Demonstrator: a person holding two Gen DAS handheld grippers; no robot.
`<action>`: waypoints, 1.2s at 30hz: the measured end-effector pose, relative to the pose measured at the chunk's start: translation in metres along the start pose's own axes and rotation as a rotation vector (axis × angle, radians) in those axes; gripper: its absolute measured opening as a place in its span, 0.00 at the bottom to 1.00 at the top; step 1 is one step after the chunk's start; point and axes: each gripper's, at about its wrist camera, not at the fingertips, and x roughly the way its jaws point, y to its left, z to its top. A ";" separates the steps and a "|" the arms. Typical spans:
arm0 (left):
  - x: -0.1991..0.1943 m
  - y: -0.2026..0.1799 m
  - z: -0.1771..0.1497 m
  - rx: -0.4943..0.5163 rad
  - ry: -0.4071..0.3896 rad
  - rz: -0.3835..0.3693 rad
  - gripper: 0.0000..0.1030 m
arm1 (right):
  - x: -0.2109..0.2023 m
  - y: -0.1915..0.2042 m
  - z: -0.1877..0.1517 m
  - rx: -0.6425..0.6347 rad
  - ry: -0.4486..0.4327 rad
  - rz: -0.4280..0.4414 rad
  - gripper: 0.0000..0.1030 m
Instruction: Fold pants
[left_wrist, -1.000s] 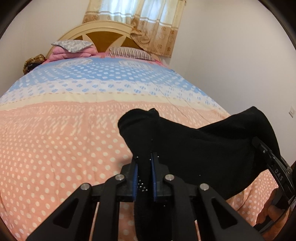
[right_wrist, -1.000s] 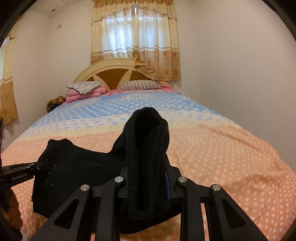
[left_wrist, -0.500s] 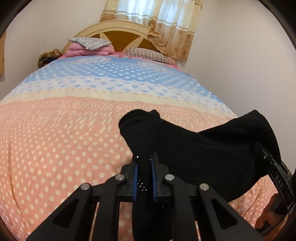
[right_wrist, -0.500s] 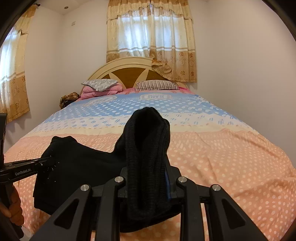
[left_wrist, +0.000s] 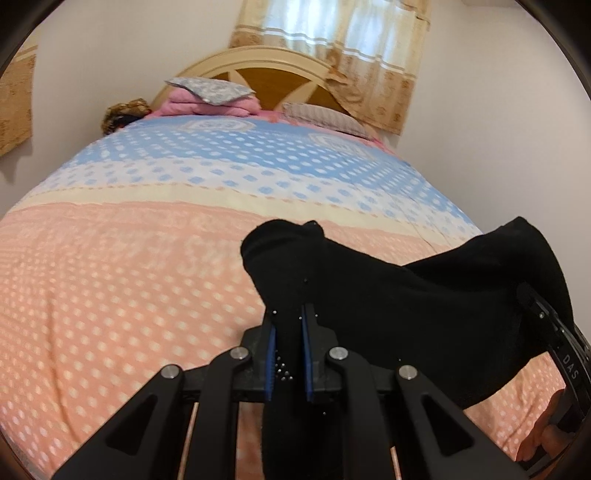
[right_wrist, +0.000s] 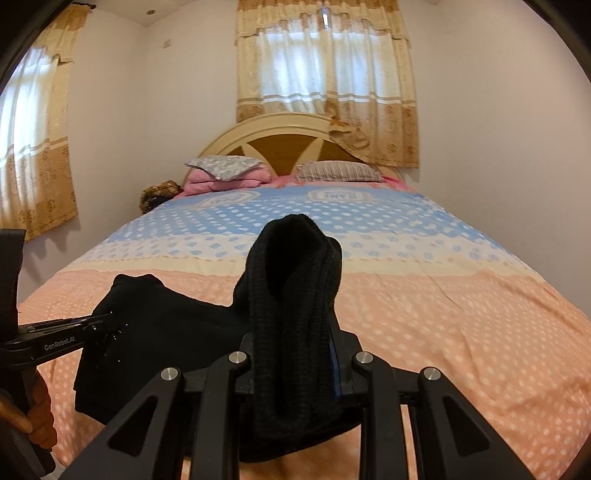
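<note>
Both grippers clamped on black pants (left_wrist: 424, 314): left gripper (left_wrist: 288, 332) pinching one end, right gripper (right_wrist: 295, 354) squeezing a thick ribbed bunch. Held stretched between them above the dotted bed cover (right_wrist: 443, 314).

A bed (right_wrist: 424, 302) with dotted pink-and-blue cover fills the pale-walled room; daylight glows through beige curtains (right_wrist: 325, 74) (arched headboard (right_wrist: 273, 136) below).

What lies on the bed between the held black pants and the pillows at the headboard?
Nothing: only bare dotted bedspread runs from the black pants to the striped pillow and the grey pillow. The right wrist view shows it best.
</note>
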 end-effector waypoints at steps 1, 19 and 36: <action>0.000 0.007 0.003 -0.005 -0.006 0.014 0.12 | 0.003 0.004 0.003 -0.003 -0.003 0.008 0.23; 0.014 0.119 0.059 -0.034 -0.101 0.322 0.12 | 0.110 0.136 0.040 -0.057 -0.032 0.205 0.23; 0.100 0.178 0.033 -0.048 0.131 0.477 0.59 | 0.249 0.152 -0.007 0.036 0.351 0.199 0.32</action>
